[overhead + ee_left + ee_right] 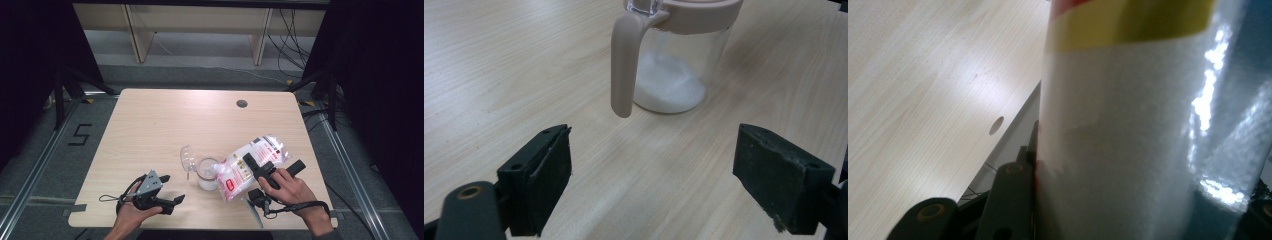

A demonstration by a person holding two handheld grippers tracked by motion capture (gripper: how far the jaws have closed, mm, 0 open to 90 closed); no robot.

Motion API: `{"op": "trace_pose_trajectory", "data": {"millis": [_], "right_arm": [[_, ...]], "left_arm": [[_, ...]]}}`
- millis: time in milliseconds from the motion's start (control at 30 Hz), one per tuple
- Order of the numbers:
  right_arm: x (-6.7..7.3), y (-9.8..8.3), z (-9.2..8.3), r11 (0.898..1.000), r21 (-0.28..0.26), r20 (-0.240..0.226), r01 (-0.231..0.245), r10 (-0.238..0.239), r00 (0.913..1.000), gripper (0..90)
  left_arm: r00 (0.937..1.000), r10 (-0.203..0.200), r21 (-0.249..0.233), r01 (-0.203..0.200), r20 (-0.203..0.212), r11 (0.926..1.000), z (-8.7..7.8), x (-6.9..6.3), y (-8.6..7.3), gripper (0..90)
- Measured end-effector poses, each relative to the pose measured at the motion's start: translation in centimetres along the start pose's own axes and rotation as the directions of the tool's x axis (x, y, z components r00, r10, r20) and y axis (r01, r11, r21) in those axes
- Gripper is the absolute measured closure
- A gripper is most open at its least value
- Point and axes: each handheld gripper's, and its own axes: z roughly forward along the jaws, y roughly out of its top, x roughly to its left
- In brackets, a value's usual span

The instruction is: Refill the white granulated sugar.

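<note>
A clear jar with a pinkish rim and handle stands at the table's front middle, its clear lid flipped open to the left. White granules lie in the jar. My right gripper is shut on a clear bag of white granules with a red label, tilted so its lower end rests at the jar's mouth. The bag sits pressed between the right gripper's jaws. My left gripper rests near the front left edge, open and holding nothing, pointing at the jar. Its jaws stand wide apart short of the handle.
The light wooden table has a round cable hole at the back right. Behind the table stand wooden shelf legs, with cables on the floor. Dark curtains and stand legs flank both sides.
</note>
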Motion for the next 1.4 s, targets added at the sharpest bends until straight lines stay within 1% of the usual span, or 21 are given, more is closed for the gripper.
{"op": "trace_pose_trajectory", "data": {"millis": [33,100,167,233,267,300,333,533,567,600,767,800,833,933,1067,1167,1200,1233,1267,1333,1400], "right_arm": [[0.0,0.0,0.0,1.0,0.0,0.0,0.0,0.0,1.0,67.1],[-0.02,-0.01,-0.01,1.0,0.001,-0.002,0.0,0.0,1.0,67.1],[-0.06,-0.01,-0.01,1.0,0.003,0.0,-0.001,0.001,1.0,67.1],[-0.06,-0.04,-0.03,1.0,0.003,0.003,-0.004,0.004,1.0,67.1],[-0.06,-0.04,-0.03,1.0,0.005,0.002,-0.004,0.004,1.0,67.2],[-0.09,-0.05,-0.06,1.0,0.005,0.003,-0.002,0.002,1.0,67.1],[-0.14,-0.06,-0.07,1.0,0.004,0.002,0.001,-0.001,1.0,67.2],[-0.15,-0.1,-0.17,1.0,0.006,0.002,-0.008,0.008,1.0,67.2],[-0.14,-0.1,-0.15,1.0,0.006,0.003,-0.007,0.007,1.0,67.3],[-0.17,-0.09,-0.07,1.0,0.004,0.001,0.002,-0.002,1.0,67.3],[-0.13,-0.06,-0.02,1.0,0.007,0.002,-0.004,0.004,1.0,67.4],[-0.2,-0.02,0.02,1.0,0.007,-0.015,-0.002,0.002,0.9999,67.4],[-0.17,0.0,-0.02,1.0,0.005,-0.001,-0.008,0.008,1.0,67.4],[-0.22,0.05,-0.04,1.0,0.004,0.003,-0.006,0.006,1.0,67.4],[-0.28,0.02,-0.08,1.0,0.005,0.005,-0.005,0.005,1.0,67.5],[-0.32,0.01,-0.05,1.0,0.005,0.005,-0.003,0.003,1.0,67.6],[-0.32,0.02,-0.06,1.0,0.006,0.005,-0.001,0.001,1.0,67.6],[-0.33,0.03,-0.06,1.0,0.004,0.005,-0.003,0.003,1.0,67.6],[-0.33,0.03,-0.06,1.0,0.002,0.006,-0.004,0.004,1.0,67.7],[-0.33,0.06,-0.08,1.0,0.004,0.006,-0.003,0.003,1.0,67.7],[-0.33,0.04,-0.11,1.0,0.002,0.006,-0.004,0.004,1.0,67.8]], "left_arm": [[1.0,-0.001,0.001,0.001,0.001,1.0,0.0,0.03,0.01,15.3],[0.9998,0.017,0.008,-0.017,0.001,0.9998,-0.06,0.16,-0.01,15.3],[0.9993,0.036,0.003,-0.036,0.008,0.9994,-0.05,0.3,0.04,15.3],[0.9997,0.024,0.001,-0.024,0.003,0.9997,-0.03,0.19,0.05,15.3],[0.9997,0.026,0.001,-0.026,0.002,0.9997,-0.02,0.19,0.01,15.3],[1.0,-0.001,0.0,0.001,0.002,1.0,0.03,0.02,-0.07,15.3],[0.9999,0.01,0.002,-0.01,0.003,1.0,0.05,0.06,-0.04,15.3],[0.9999,0.007,0.0,-0.007,0.009,1.0,0.06,0.04,-0.03,15.3],[1.0,0.005,0.003,-0.006,0.004,1.0,0.05,0.03,-0.03,15.3],[0.9999,0.005,-0.001,-0.005,0.01,1.0,0.09,0.06,-0.06,15.3],[0.9999,0.006,0.001,-0.006,0.008,1.0,0.09,0.04,-0.03,15.3],[0.9999,0.006,0.0,-0.006,0.008,1.0,0.06,0.03,-0.04,15.3],[1.0,0.006,0.002,-0.006,0.004,1.0,0.0,0.02,-0.02,15.3],[1.0,-0.005,-0.004,0.005,0.003,1.0,0.04,-0.02,-0.04,15.3],[0.9999,0.009,0.0,-0.009,0.008,1.0,0.08,0.02,-0.02,15.3],[1.0,-0.004,-0.005,0.004,0.004,1.0,0.07,-0.02,-0.06,15.3],[1.0,0.001,0.002,-0.001,-0.002,1.0,0.0,0.03,-0.04,15.4],[0.9998,0.022,0.003,-0.022,0.003,0.9998,-0.01,0.18,0.02,15.3],[1.0,0.005,0.003,-0.005,0.001,1.0,0.02,0.06,-0.02,15.3],[0.9999,0.008,0.0,-0.008,0.007,1.0,0.05,0.06,-0.05,15.3],[1.0,-0.004,-0.002,0.004,0.003,1.0,0.06,0.01,-0.03,15.3]]}}
